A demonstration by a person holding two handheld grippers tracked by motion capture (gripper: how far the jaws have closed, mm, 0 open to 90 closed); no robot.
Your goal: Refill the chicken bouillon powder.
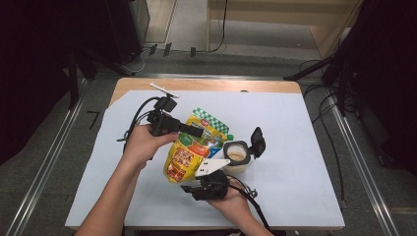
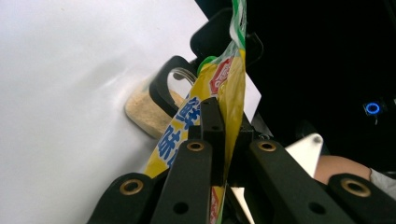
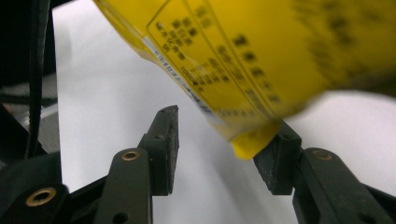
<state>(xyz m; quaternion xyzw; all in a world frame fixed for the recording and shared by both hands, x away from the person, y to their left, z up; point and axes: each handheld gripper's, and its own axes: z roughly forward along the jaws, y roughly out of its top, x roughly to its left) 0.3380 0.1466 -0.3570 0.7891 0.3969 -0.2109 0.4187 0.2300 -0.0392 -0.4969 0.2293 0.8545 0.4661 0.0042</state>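
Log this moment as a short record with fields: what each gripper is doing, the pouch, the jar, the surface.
left gripper: shut on the yellow pouch, jaws pinching it edge-on
right gripper: open, jaws apart below the pouch's bottom corner
yellow pouch: held up off the table, tilted, its green-checked top toward the jar
jar: upright on the table, holds pale powder
jar lid: black, flipped open, hinged at the rim
table cover: white sheet over a wooden table

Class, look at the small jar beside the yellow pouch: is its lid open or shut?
Open. The jar has its black hinged lid flipped back, and its mouth shows beige powder inside.
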